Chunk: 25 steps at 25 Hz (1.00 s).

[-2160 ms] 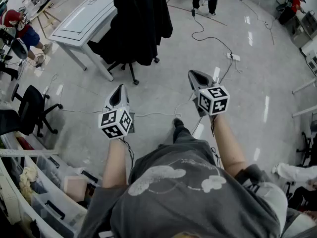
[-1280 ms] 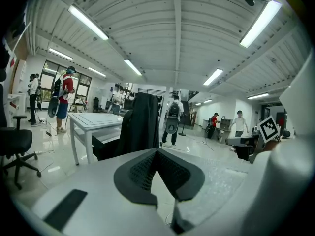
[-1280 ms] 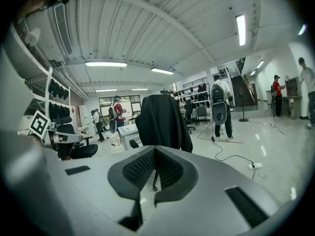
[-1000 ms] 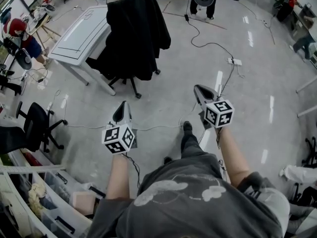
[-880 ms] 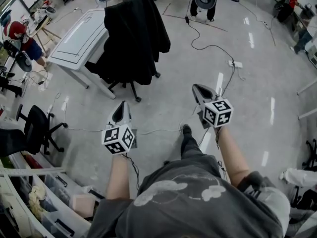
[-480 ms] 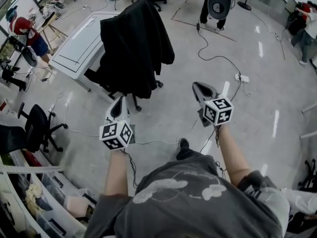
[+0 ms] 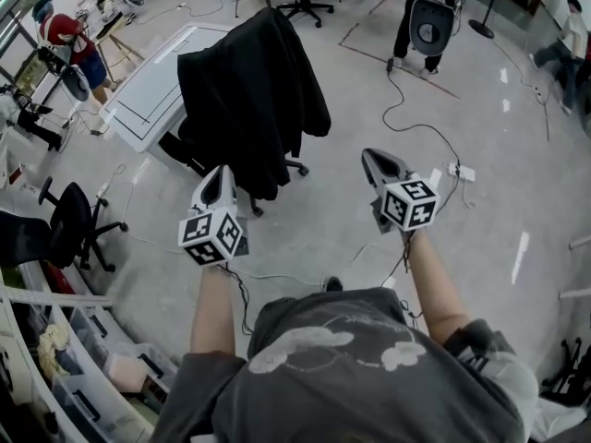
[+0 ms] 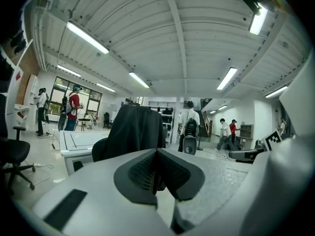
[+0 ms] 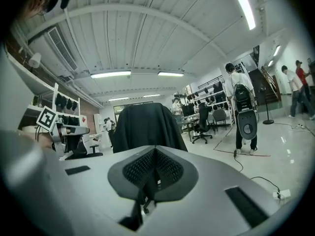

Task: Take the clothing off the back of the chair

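Observation:
A black jacket (image 7: pixel 249 100) hangs over the back of a black office chair (image 7: pixel 189 150) in the upper middle of the head view, covering most of it. The jacket (image 8: pixel 135 132) shows ahead in the left gripper view, and the same jacket (image 9: pixel 145 124) ahead in the right gripper view. My left gripper (image 7: pixel 220 175) is shut and empty, its tip just in front of the jacket's lower hem. My right gripper (image 7: pixel 371 158) is shut and empty too, to the right of the jacket and a short way off it.
A white table (image 7: pixel 152 77) stands behind the chair at left. Cables (image 7: pixel 420 127) and a power strip (image 7: pixel 459 172) lie on the floor at right. A second office chair (image 7: pixel 65 224) stands at left beside shelves with bins (image 7: pixel 55 377). A person with a backpack (image 7: pixel 429 17) stands beyond; others are farther off.
The chair and jacket have drawn nearer in the head view as I walk toward them. Both grippers moved forward with me and stayed shut.

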{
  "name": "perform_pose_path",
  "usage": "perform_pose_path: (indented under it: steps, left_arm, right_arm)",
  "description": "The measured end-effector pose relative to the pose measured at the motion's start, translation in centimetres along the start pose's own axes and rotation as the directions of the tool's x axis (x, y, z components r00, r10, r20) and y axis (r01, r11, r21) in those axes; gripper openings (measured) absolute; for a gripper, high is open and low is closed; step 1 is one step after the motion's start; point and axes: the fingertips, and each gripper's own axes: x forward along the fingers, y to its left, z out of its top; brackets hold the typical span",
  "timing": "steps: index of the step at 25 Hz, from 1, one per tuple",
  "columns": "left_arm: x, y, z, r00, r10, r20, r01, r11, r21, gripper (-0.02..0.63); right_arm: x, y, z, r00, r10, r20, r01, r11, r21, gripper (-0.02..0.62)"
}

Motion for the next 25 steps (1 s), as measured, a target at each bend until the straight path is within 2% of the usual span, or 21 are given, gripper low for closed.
perform_pose_path:
  steps: [8, 16, 18, 21, 25]
  left_arm:
    - [4.1, 1.4, 2.5, 0.995, 0.096, -0.012, -0.096, 0.995, -0.031, 0.002]
    - [9.1, 1.5, 4.7, 0.998, 0.062, -0.005, -0.062, 0.998, -0.019, 0.007]
    - [10.9, 2.0, 5.1, 0.998, 0.067, -0.002, -0.067, 0.997, -0.036, 0.085]
    - [13.8, 3.5, 5.7, 0.994, 0.109, 0.001, -0.109, 0.993, -0.045, 0.169]
    - [17.7, 5.8, 7.1, 0.981, 0.195, 0.019, -0.195, 0.981, 0.006, 0.324]
  right_arm:
    - [3.9, -2.4, 1.5, 0.999, 0.037, 0.005, -0.037, 0.999, 0.006, -0.008]
    - [8.5, -3.8, 1.5, 0.998, 0.061, -0.029, -0.062, 0.998, -0.004, -0.008]
    - [9.9, -4.4, 1.8, 0.998, 0.06, -0.031, -0.06, 0.998, -0.007, -0.008]
    - [12.4, -5.6, 2.7, 0.997, 0.064, -0.037, -0.065, 0.998, -0.009, -0.008]
    - [15.9, -7.4, 4.2, 0.996, 0.07, -0.05, -0.071, 0.997, -0.028, -0.008]
